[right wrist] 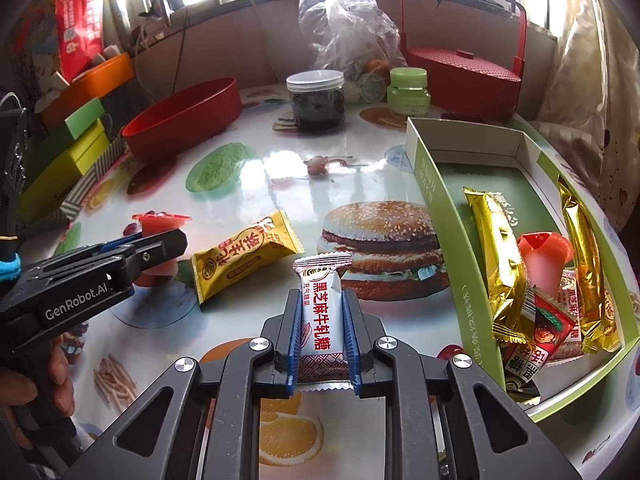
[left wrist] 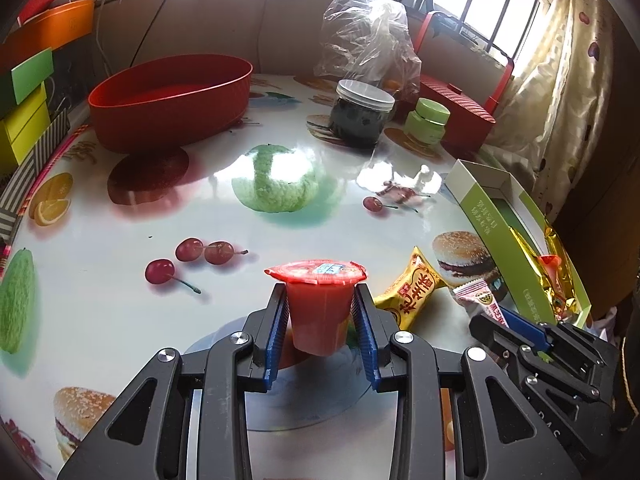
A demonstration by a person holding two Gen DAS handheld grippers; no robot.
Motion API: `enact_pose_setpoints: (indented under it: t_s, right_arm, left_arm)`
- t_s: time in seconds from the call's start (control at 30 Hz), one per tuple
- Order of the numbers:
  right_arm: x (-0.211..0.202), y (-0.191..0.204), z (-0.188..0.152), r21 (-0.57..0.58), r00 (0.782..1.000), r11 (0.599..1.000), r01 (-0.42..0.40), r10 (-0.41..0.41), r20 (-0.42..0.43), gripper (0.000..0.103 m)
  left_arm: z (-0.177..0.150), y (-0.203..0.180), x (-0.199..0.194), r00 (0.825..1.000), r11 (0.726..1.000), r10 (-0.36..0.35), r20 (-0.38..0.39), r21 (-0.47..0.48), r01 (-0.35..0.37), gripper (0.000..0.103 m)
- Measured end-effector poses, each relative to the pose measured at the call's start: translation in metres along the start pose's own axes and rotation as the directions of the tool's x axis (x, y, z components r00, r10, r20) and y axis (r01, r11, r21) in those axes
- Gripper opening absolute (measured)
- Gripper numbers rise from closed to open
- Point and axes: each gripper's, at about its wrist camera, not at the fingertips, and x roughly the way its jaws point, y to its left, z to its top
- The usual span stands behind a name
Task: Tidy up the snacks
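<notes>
Gripping firmly, the jelly cup is held by the left gripper, the nougat packet by the right gripper; level carriage into the green box is advised.

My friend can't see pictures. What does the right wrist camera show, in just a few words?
The right gripper is shut on a white candy bar above a glossy table printed with food pictures. A green box of snacks sits to the right, a yellow snack packet lies ahead, and the left gripper holds a red jelly cup.

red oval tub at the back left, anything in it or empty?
Looks empty as far as visible: the left wrist view shows the red oval tub with bare red inner wall and floor. The near rim hides the front of the floor, so that part I cannot tell.
</notes>
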Motion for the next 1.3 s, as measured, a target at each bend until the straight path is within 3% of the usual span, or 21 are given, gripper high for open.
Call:
enact_pose_setpoints:
  t_s: [0.53, 0.73, 0.93, 1.1, 1.3]
  right_arm:
    - [-0.010, -0.003, -0.003, 0.014, 1.000, 1.000, -0.002, 0.002, 0.024, 0.018]
    - [-0.008, -0.005, -0.003, 0.021, 1.000, 1.000, -0.008, 0.008, 0.019, 0.018]
    - [-0.005, -0.004, -0.003, 0.023, 1.000, 1.000, -0.013, 0.013, 0.008, 0.018]
    - [-0.005, -0.004, -0.003, 0.020, 1.000, 1.000, -0.016, 0.016, 0.010, 0.018]
    - [-0.005, -0.004, -0.003, 0.020, 1.000, 1.000, -0.016, 0.016, 0.012, 0.018]
  left_arm:
    - [-0.001, 0.002, -0.002, 1.000, 1.000, -0.010, 0.000, -0.011, 0.010, 0.031]
    - [0.002, 0.002, 0.011, 1.000, 1.000, 0.007, -0.013, -0.008, -0.007, 0.042]
    - [0.005, 0.003, 0.009, 0.999, 1.000, 0.013, 0.034, -0.022, -0.012, 0.044]
    - [0.007, 0.007, -0.003, 0.993, 0.999, -0.013, 0.117, -0.040, 0.018, 0.044]
    - [0.007, 0.006, 0.002, 0.995, 0.999, -0.021, 0.094, -0.034, 0.024, 0.041]
